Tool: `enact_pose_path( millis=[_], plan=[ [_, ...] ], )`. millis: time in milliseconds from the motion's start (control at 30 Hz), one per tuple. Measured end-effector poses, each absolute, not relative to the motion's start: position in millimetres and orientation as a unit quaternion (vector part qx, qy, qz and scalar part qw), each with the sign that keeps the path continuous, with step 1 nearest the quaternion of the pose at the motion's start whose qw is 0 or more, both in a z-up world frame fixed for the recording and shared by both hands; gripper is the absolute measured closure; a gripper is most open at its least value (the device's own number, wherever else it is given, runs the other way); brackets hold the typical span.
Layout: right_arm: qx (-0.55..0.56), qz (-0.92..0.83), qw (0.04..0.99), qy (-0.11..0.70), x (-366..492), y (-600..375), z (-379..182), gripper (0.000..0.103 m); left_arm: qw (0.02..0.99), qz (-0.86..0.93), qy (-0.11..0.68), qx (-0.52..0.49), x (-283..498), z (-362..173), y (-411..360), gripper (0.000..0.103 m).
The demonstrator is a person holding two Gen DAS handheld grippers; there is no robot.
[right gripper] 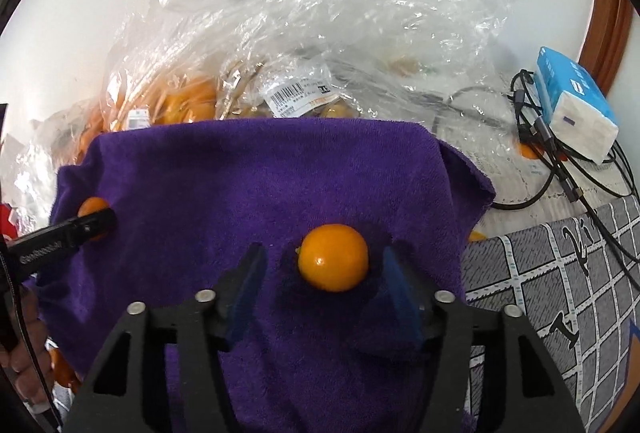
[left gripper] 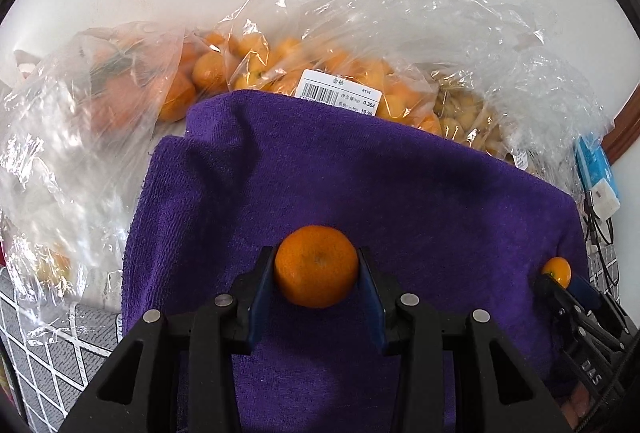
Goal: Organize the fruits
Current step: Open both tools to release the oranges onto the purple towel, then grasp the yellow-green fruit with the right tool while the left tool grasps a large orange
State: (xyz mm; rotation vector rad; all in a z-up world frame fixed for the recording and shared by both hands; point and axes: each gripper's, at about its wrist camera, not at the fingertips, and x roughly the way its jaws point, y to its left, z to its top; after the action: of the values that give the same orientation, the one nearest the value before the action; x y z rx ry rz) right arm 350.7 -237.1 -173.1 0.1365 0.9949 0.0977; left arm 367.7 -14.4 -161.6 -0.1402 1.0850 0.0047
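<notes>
A purple towel (left gripper: 360, 173) covers the work surface. My left gripper (left gripper: 316, 257) is shut on a mandarin (left gripper: 316, 275), with its blue pads pressed against both sides of the fruit over the towel. In the right wrist view, a small smooth kumquat (right gripper: 333, 257) lies on the towel (right gripper: 240, 173) between the fingers of my right gripper (right gripper: 325, 252). That gripper is open, with a gap on each side of the fruit. The left gripper (right gripper: 100, 223) and its mandarin (right gripper: 91, 206) show at the towel's left edge. The right gripper (left gripper: 560, 283) and the kumquat (left gripper: 557, 270) show at the right.
Clear plastic bags of oranges (left gripper: 120, 93) and kumquats (left gripper: 336, 93) are piled behind the towel against a white wall. A blue tissue pack (right gripper: 576, 105) and black cables (right gripper: 560, 177) lie at the right. A grey patterned mat (right gripper: 560, 273) shows beneath. A hand (right gripper: 28, 373) is at the lower left.
</notes>
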Motion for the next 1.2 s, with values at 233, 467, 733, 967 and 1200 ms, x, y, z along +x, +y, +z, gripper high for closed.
enact_pose_path(
  millis=[233, 467, 733, 967, 1200],
  plan=[
    [0.039, 0.026, 0.891, 0.452, 331, -231, -151, 0.027, 0.863, 0.003, 0.502, -0.052, 361, -146, -24, 0.052],
    [0.054, 0.01, 0.9, 0.433, 301, -248, -125, 0.027, 0.887, -0.009, 0.458, -0.066, 343, -111, -26, 0.052],
    [0.038, -0.021, 0.909, 0.414, 241, -267, -96, 0.027, 0.909, -0.012, 0.413, -0.061, 310, -57, -12, 0.052],
    [0.06, 0.031, 0.904, 0.421, 200, -262, -114, 0.035, 0.914, 0.011, 0.402, -0.058, 251, -46, 11, 0.052],
    [0.042, 0.104, 0.893, 0.435, 178, -225, -149, 0.05, 0.904, 0.03, 0.422, -0.064, 195, -78, 37, 0.048]
  ],
)
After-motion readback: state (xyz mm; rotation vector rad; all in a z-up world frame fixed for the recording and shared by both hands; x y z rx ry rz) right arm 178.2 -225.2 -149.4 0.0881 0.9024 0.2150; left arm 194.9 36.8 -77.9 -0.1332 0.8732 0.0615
